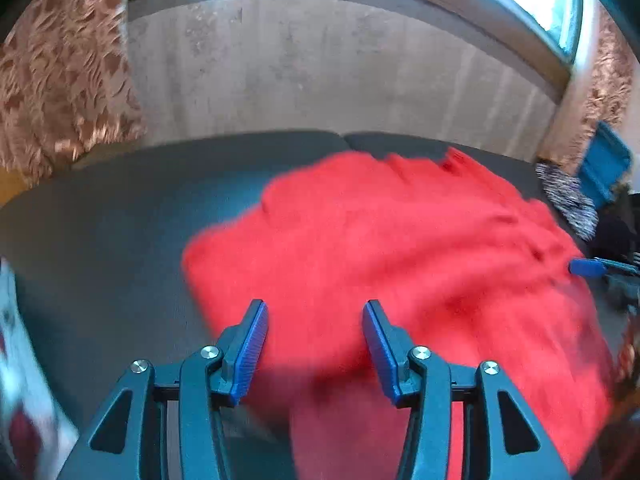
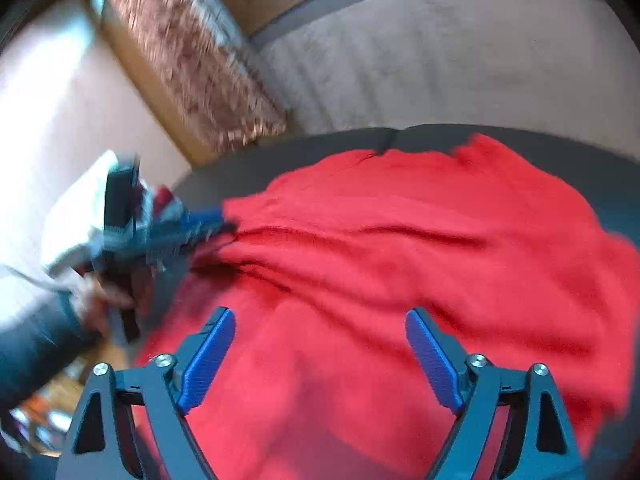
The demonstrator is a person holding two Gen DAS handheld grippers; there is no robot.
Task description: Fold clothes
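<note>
Left gripper point(image 1: 315, 310), lower centre of the left wrist view: jaws part-open, nothing between the blue ribbed pads point(image 1: 252, 350), which hung above the cloth point(image 1: 400, 260) without touching it. Likely a release just made, or a reach for a new edge; the picture alone did not settle which.

Right gripper point(image 2: 320, 316), lower centre of the right wrist view: jaws wide, empty, poised over the near part of the cloth point(image 2: 380, 280). No pinch on the fabric here either.

In the right wrist view the left gripper point(image 2: 200, 220) showed at middle left, badly blurred, its tips at the cloth's left corner. Creases ran out from that corner across the fabric, suggesting a pull there, though I could not tell whether the tips touched the cloth. A dark sleeve point(image 2: 36, 344) sat behind it at lower left. One blue finger of the right gripper point(image 1: 586, 268) showed at the right edge of the left wrist view, beside the cloth's far side.

The cloth was red, soft, fuzzy like knit or fleece, spread mostly flat with shallow ridges. It lay on a dark grey sofa seat point(image 1: 120, 208), smooth and matte, with a seam at upper centre. Behind stood a pale, faintly ribbed backrest point(image 1: 320, 72). A brown patterned curtain point(image 1: 60, 80) hung at upper left.

Judgement: the garment was laid out for folding, with no fold clearly made.
</note>
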